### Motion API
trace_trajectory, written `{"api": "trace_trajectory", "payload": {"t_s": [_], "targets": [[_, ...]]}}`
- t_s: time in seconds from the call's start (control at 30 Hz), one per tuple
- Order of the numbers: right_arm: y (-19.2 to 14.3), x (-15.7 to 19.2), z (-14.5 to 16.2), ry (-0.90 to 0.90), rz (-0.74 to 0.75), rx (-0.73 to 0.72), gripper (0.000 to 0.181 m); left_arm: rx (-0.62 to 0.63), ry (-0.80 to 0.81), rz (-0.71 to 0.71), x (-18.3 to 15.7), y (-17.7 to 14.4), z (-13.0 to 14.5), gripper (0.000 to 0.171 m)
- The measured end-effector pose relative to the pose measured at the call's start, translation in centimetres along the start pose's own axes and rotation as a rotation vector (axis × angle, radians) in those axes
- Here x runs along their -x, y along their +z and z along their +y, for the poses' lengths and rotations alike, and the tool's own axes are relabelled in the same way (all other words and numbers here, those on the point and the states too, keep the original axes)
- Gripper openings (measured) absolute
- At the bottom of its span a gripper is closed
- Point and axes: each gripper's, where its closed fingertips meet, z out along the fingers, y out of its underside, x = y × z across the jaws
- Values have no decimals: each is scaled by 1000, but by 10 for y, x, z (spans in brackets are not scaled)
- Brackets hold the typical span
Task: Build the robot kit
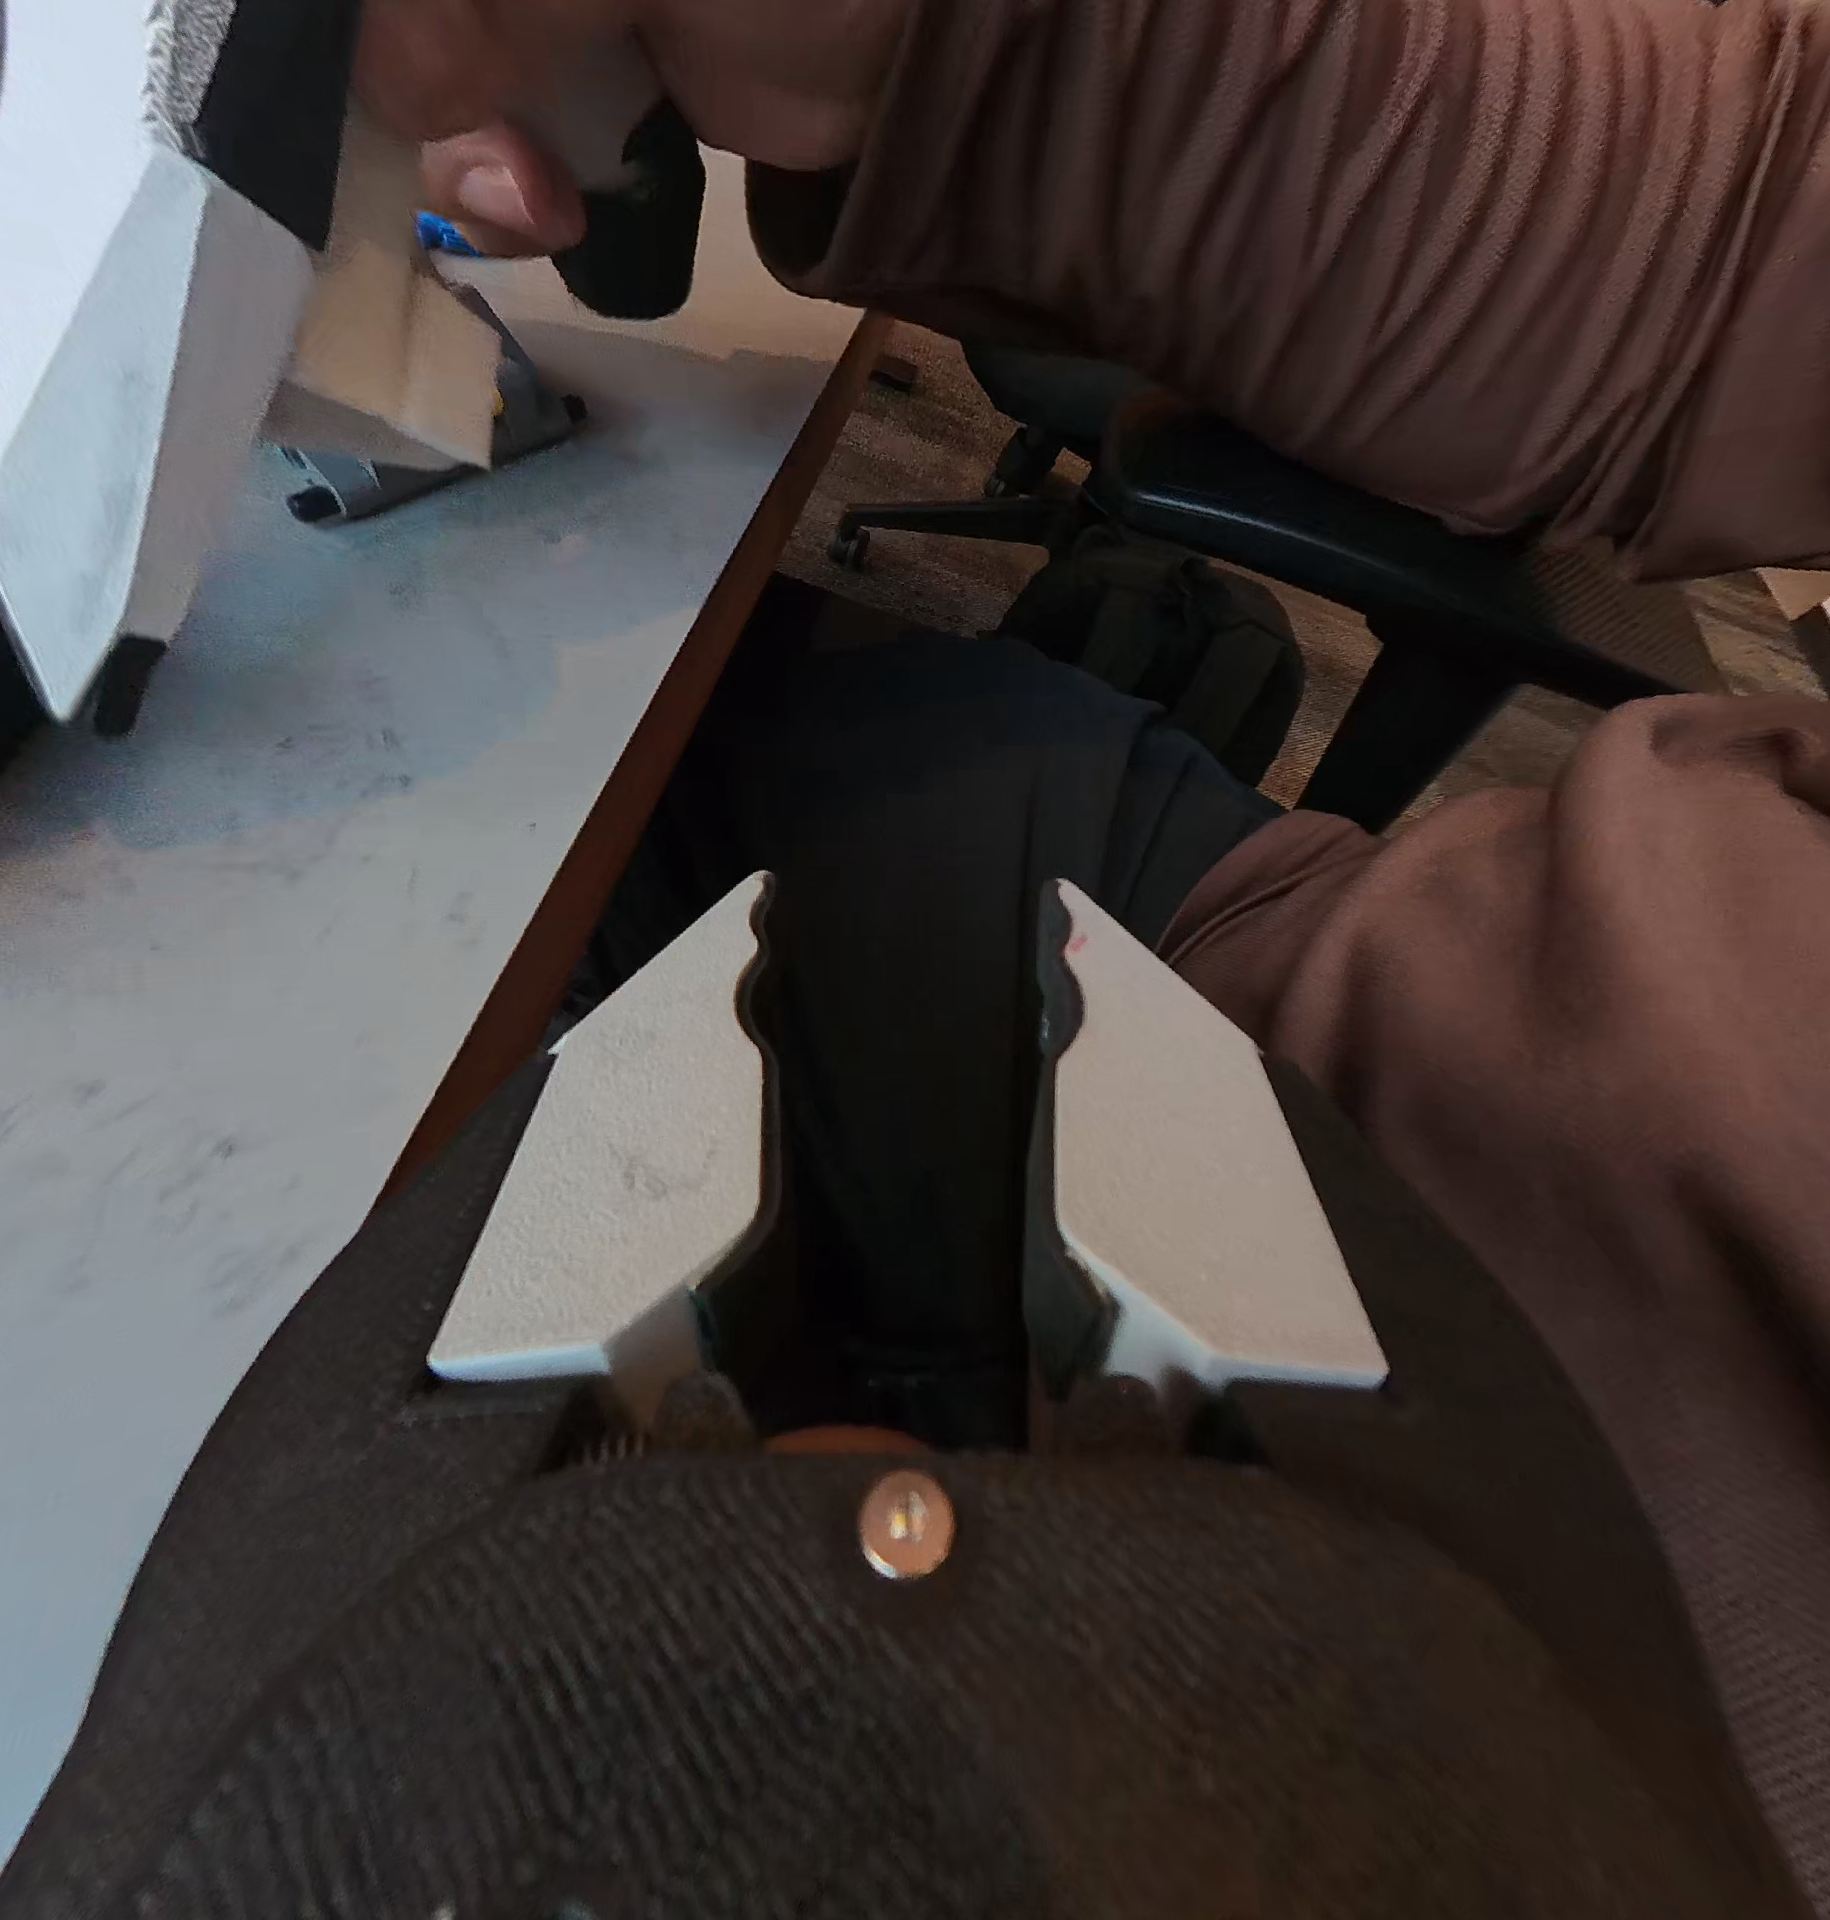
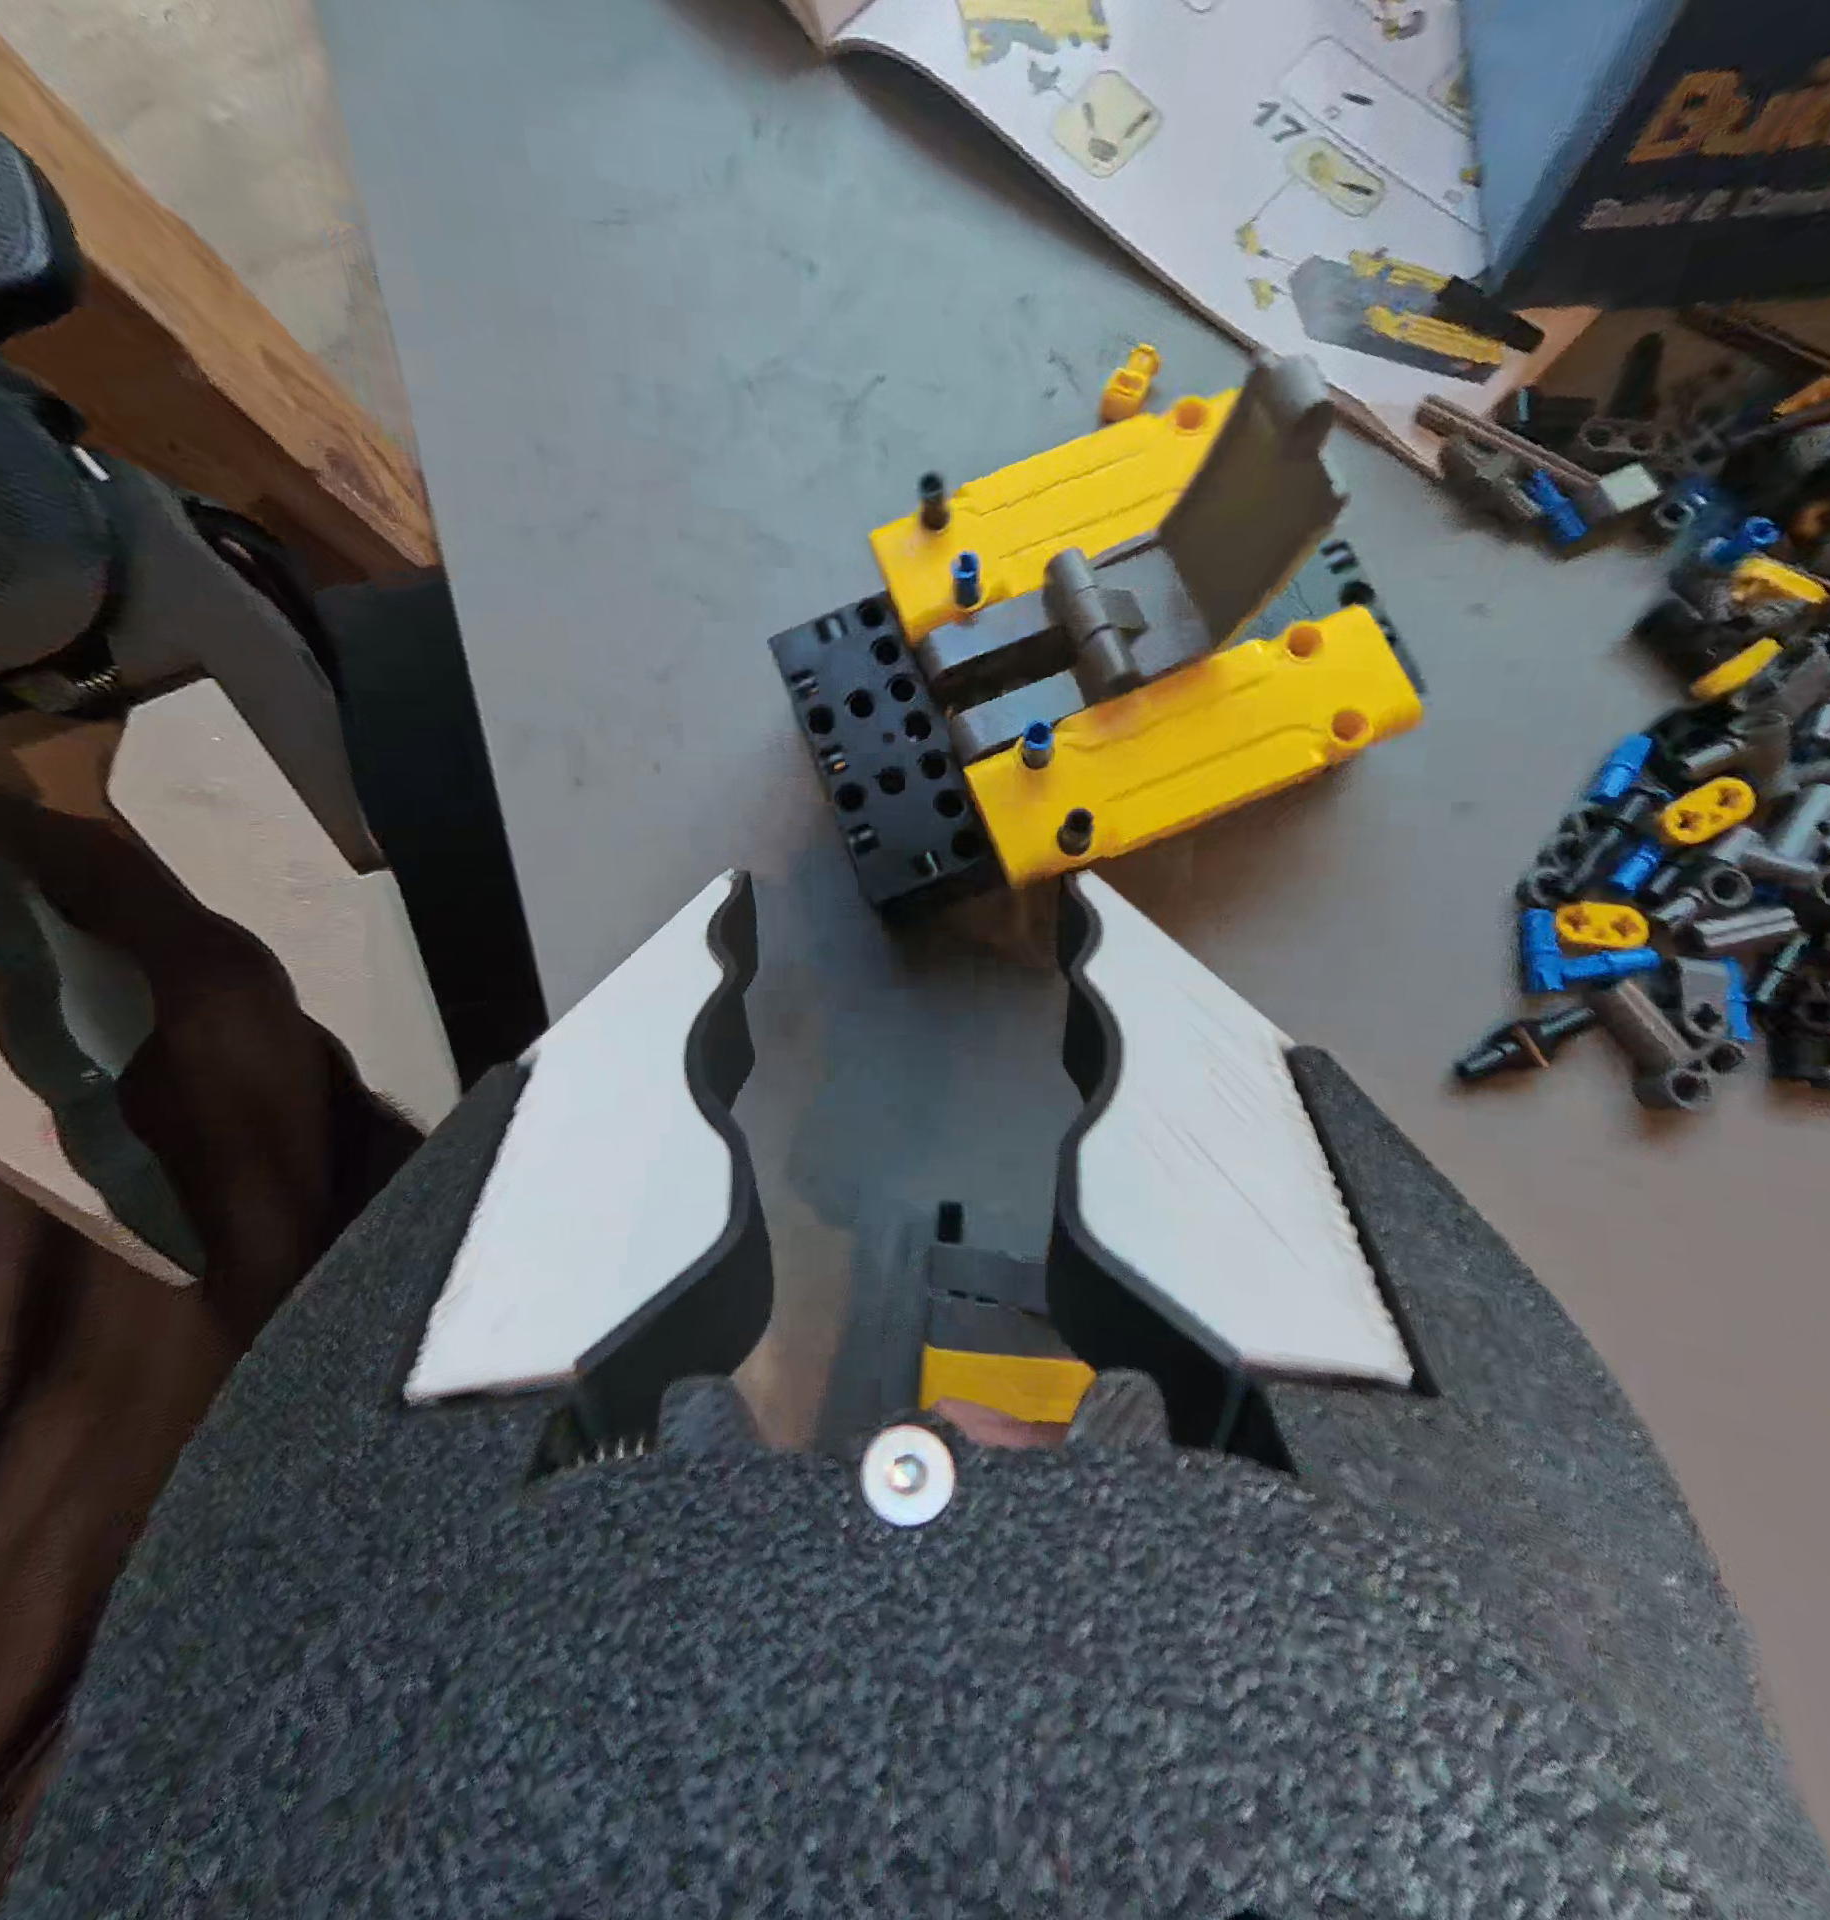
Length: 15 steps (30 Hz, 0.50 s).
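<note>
Left wrist view: the left gripper (image 1: 906, 894) hangs past the grey surface (image 1: 267, 831) edge, jaws spread and empty, over dark trousers.

Right wrist view: the right gripper (image 2: 906, 888) has its jaws spread and empty, just short of the yellow-and-black toy brick assembly (image 2: 1087, 665) lying on the surface, with loose bricks (image 2: 1742, 883) to the right.

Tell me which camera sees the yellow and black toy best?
The right wrist view: the yellow and black toy lies whole on the grey table, just beyond the right gripper, whose fingers are apart. The left wrist view points off the table edge and does not show it.
</note>
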Motion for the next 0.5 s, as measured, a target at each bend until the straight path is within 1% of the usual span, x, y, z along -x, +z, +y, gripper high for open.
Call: {"api": "trace_trajectory", "payload": {"t_s": [0.13,0.23,0.3,0.4,0.47,0.5], "targets": [[9,27,-14,-31,-88,-32,60,-3,-1,0,0,-1,0,46],[2,29,-18,-39,-75,-46,59,-2,2,-3,0,-1,-1,46],[-13,23,-20,-30,-29,-81,57,-2,6,-8,0,-2,-1,46],[-46,6,-20,10,65,-165,55,-11,4,-12,1,-4,-2,46],[-72,-5,-19,28,134,-244,57,-36,3,-11,1,-6,-6,48],[-89,-14,-22,23,204,-312,60,-63,1,-16,2,-9,-11,50]]}}
